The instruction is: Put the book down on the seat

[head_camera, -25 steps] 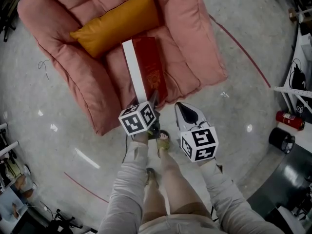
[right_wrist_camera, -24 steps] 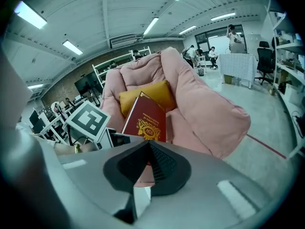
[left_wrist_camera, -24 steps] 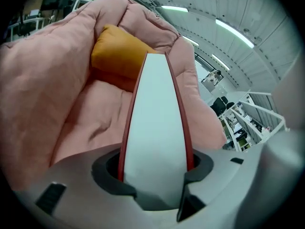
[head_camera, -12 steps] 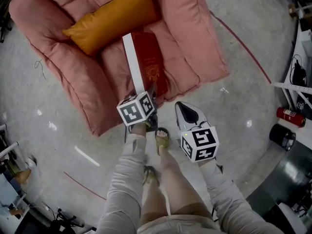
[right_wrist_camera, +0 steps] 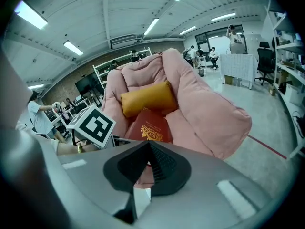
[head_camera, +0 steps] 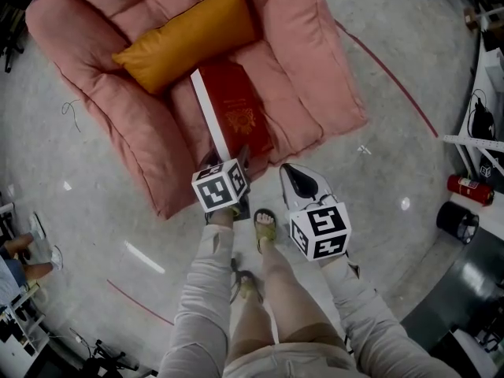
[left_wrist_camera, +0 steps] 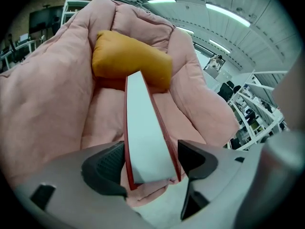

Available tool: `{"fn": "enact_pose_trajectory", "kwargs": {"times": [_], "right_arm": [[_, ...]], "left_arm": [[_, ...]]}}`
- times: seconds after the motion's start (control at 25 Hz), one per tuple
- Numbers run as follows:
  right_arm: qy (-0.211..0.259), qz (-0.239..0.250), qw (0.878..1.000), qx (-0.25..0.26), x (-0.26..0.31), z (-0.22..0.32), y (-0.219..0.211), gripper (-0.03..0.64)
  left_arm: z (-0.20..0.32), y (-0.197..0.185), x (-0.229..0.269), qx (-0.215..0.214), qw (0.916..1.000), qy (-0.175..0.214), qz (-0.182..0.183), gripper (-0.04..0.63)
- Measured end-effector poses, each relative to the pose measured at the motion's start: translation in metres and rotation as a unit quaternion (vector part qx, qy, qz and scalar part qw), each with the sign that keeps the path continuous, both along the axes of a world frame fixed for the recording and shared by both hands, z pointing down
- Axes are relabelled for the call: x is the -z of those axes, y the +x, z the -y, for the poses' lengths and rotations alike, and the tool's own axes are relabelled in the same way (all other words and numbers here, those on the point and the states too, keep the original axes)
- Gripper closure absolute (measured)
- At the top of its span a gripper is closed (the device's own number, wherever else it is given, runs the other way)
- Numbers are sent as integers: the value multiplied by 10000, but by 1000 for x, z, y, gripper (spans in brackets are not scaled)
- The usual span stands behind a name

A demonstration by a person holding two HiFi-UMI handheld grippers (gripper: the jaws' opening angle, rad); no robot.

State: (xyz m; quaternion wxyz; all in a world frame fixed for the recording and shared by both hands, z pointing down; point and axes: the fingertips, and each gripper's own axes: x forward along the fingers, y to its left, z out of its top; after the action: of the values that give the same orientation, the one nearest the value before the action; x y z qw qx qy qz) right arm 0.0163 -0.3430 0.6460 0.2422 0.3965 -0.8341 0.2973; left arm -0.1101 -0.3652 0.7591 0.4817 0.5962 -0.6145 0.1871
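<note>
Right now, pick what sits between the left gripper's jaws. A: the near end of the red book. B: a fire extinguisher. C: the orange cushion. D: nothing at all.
A: in the left gripper view the red book lies on the pink seat, its near end between the jaws of the left gripper, which have just been opening and do not clamp it.

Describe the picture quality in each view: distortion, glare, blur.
Head view: strong fisheye bend, bright glare streaks on the floor, otherwise sharp. Left gripper view: dark rounded corners, near end of the book soft. Right gripper view: ceiling lights blow out.
</note>
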Motion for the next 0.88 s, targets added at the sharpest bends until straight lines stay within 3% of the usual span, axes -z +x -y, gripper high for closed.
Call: {"fn": "enact_pose_trajectory", "kwargs": {"times": [0.52,0.88], "right_arm": [[81,56,9997,216,34,-11,-20,617],[155,33,9994,293,61,-18,-30,617]], "left_arm": [[-35,-19,47,222,9997,-11,134,261],[-56,-6,97,-37,9998,152,109,277]]}}
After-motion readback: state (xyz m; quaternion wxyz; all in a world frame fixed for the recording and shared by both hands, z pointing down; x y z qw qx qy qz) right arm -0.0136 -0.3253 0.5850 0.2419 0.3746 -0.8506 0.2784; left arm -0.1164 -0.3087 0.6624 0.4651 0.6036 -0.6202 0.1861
